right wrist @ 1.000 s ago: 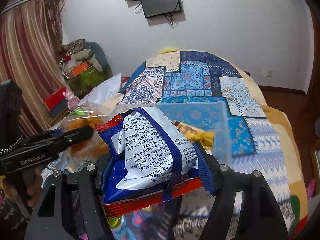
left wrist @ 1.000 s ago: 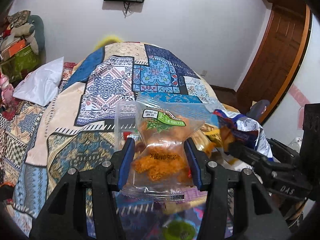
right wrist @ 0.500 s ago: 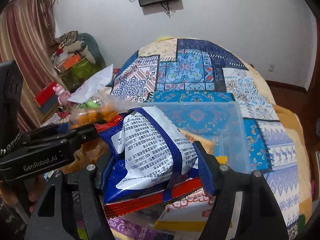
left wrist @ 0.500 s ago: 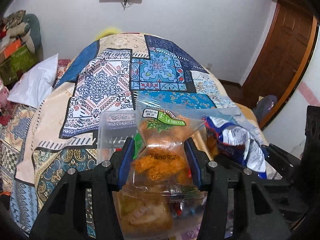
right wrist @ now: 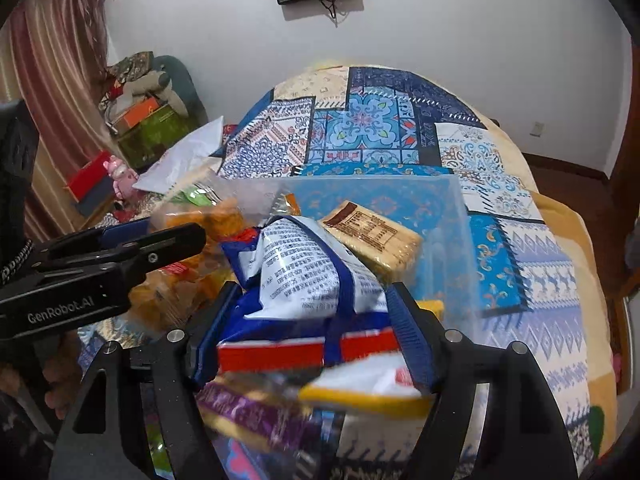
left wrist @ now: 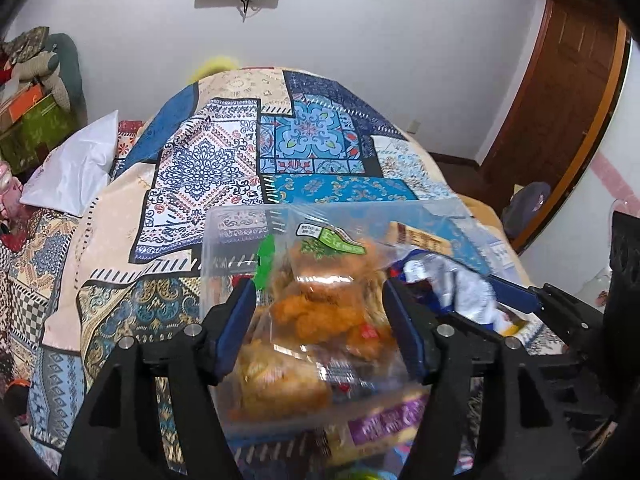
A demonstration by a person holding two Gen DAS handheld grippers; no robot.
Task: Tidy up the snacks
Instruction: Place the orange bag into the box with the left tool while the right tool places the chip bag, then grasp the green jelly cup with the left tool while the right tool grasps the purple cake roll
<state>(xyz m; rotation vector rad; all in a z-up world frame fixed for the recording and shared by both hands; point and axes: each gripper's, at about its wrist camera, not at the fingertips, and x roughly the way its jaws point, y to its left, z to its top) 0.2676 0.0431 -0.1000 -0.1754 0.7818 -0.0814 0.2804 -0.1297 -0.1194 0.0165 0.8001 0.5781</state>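
Note:
My left gripper (left wrist: 320, 312) has opened wide around a clear bag of orange fried snacks (left wrist: 324, 312), which now rests loose in the clear plastic bin (left wrist: 224, 236). My right gripper (right wrist: 312, 312) stands around a blue, white and red snack packet (right wrist: 308, 280) over the same bin (right wrist: 456, 216); its pads sit at the packet's sides, the grip looks slack. The left gripper (right wrist: 120, 248) shows at the left of the right wrist view. The right gripper's finger (left wrist: 516, 296) shows at the right of the left wrist view.
The bin holds a tan biscuit pack (right wrist: 372, 236), a purple packet (right wrist: 248, 408) and a yellow-edged packet (right wrist: 368, 388). It sits on a bed with a patchwork quilt (left wrist: 312, 140). A white pillow (left wrist: 76, 168) lies left. A wooden door (left wrist: 560, 92) stands right.
Both grippers moved down over the bin. The left jaws opened and let the orange snack bag drop in. The right jaws widened slightly around the blue packet, which has sunk lower.

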